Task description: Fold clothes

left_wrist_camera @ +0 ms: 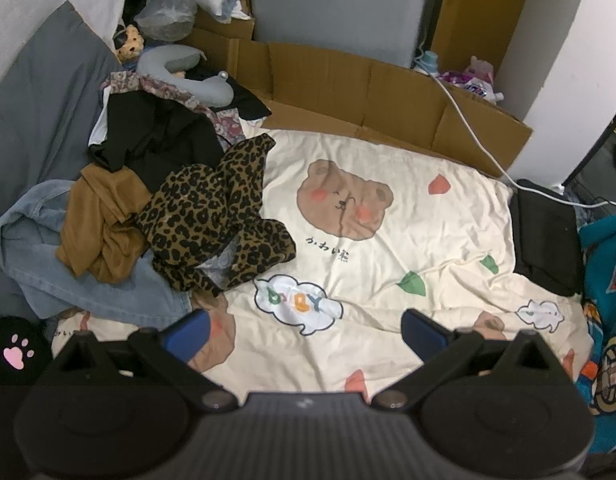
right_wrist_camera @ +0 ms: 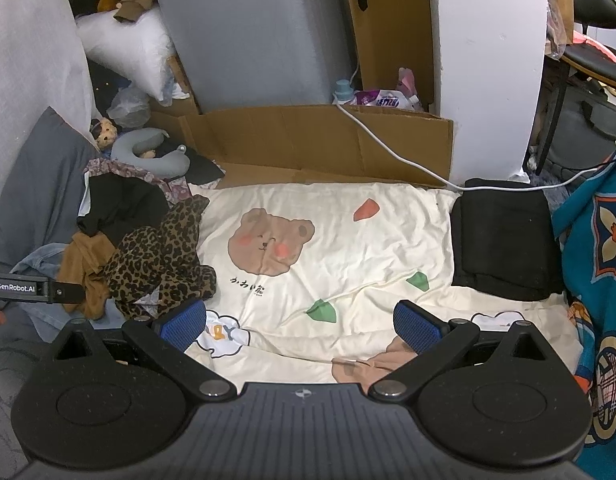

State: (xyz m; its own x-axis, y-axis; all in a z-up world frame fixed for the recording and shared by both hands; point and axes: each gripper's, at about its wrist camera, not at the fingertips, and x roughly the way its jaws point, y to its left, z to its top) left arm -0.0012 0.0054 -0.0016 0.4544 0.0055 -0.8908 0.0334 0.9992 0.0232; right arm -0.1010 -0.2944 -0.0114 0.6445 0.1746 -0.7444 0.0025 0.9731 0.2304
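A heap of unfolded clothes lies at the left of the cream bear-print sheet (left_wrist_camera: pixel 388 264): a leopard-print garment (left_wrist_camera: pixel 215 216) on top, a tan one (left_wrist_camera: pixel 99 228), black ones (left_wrist_camera: pixel 147 140) and blue jeans (left_wrist_camera: pixel 87 284). The heap also shows in the right wrist view, with the leopard garment (right_wrist_camera: pixel 159 256) in front. A folded black garment (right_wrist_camera: pixel 504 240) lies at the sheet's right edge, also in the left wrist view (left_wrist_camera: pixel 544 236). My left gripper (left_wrist_camera: pixel 303 334) is open and empty above the sheet's near part. My right gripper (right_wrist_camera: pixel 299 328) is open and empty too. The left gripper's body (right_wrist_camera: pixel 35 290) shows at the right wrist view's left edge.
Flattened cardboard (right_wrist_camera: pixel 308 144) lines the far edge of the bed, with a white cable (right_wrist_camera: pixel 388 152) across it. A grey neck pillow (right_wrist_camera: pixel 151 148) and a small plush toy (right_wrist_camera: pixel 103 132) lie behind the heap. A grey pillow (left_wrist_camera: pixel 39 100) is at the left, a blue patterned blanket (right_wrist_camera: pixel 600 280) at the right.
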